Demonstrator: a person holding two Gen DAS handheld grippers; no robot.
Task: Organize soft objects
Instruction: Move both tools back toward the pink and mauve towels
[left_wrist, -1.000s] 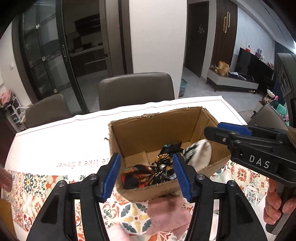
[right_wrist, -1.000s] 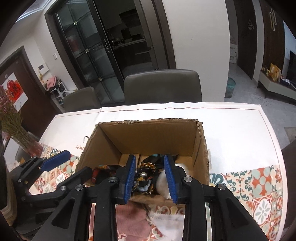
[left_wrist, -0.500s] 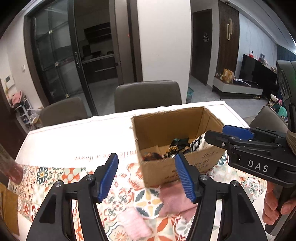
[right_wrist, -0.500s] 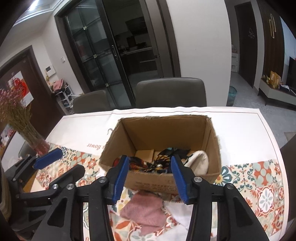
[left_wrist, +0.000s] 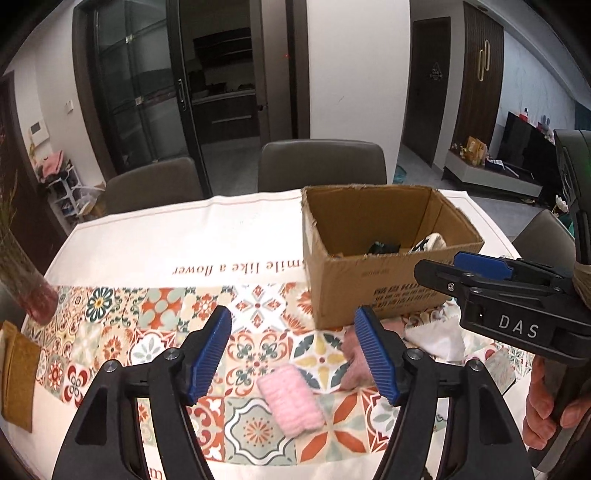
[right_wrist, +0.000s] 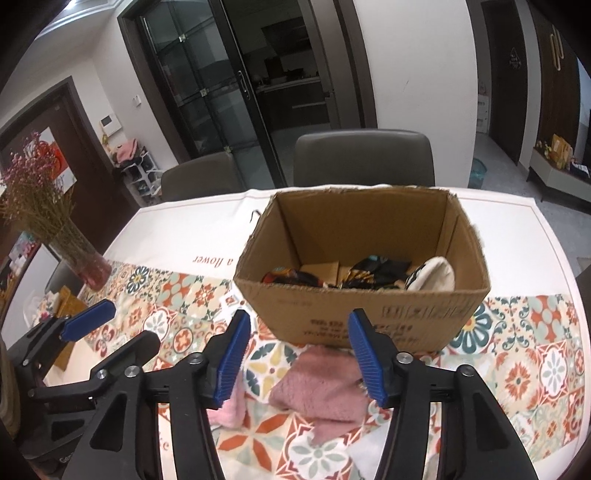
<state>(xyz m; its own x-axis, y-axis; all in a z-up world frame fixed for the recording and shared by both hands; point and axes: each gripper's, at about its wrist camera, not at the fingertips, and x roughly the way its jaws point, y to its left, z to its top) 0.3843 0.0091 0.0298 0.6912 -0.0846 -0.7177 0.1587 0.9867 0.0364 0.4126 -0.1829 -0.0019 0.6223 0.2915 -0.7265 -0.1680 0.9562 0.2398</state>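
Observation:
An open cardboard box on the patterned tablecloth holds a patterned scarf, a dark fabric piece and a cream pouch. In front of the box lie a dusty-pink fuzzy cloth, a light pink rolled cloth and a white cloth. My left gripper hovers over the rolled cloth, jaws opening, nothing held. My right gripper hovers over the fuzzy cloth, jaws opening and empty.
A glass vase of dried flowers stands at the table's left. A brown mat lies at the near left edge. Grey chairs line the far side. A hand holds the right gripper's handle.
Both grippers have drawn back from above the box toward the near side, and the left view has swung left. Both pairs of jaws have widened, the right one most.

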